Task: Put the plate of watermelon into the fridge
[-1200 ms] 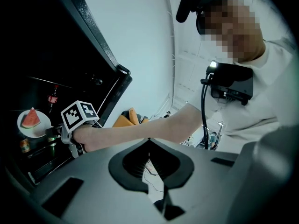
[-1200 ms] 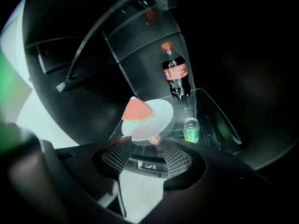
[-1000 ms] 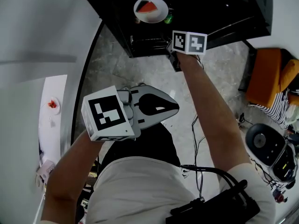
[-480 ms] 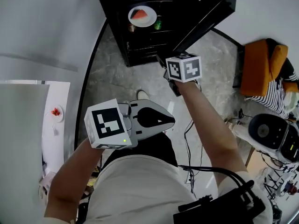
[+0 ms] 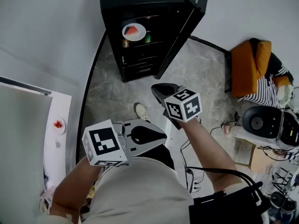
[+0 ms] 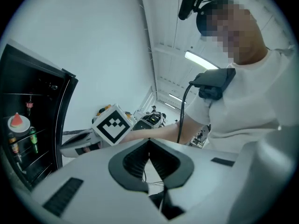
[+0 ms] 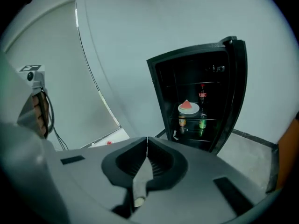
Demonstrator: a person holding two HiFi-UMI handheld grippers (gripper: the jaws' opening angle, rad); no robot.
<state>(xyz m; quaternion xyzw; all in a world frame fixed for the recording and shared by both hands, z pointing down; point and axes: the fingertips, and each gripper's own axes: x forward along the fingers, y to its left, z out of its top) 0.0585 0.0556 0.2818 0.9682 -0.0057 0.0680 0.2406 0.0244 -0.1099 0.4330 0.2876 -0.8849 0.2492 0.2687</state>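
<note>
The white plate with a red watermelon wedge point(image 5: 134, 31) rests on a shelf inside the open black fridge point(image 5: 140, 1). It also shows in the right gripper view as the plate point(image 7: 188, 108) and at the far left of the left gripper view as the plate point(image 6: 17, 122). My right gripper point(image 5: 155, 88) hangs over the floor well short of the fridge, its jaws closing until the tips meet, with nothing between them point(image 7: 146, 139). My left gripper point(image 5: 163, 136) stays near my body, shut and empty point(image 6: 149, 140).
The fridge door point(image 5: 184, 29) stands ajar at the right. Bottles point(image 5: 147, 38) sit on the shelf under the plate. A white counter point(image 5: 56, 139) with a small plate of red food point(image 5: 58, 124) runs along the left. An orange chair point(image 5: 245, 66) and a round machine point(image 5: 259, 123) stand at the right.
My right gripper has drawn back from the fridge toward my body. The plate has stayed on the shelf. The left gripper has barely moved.
</note>
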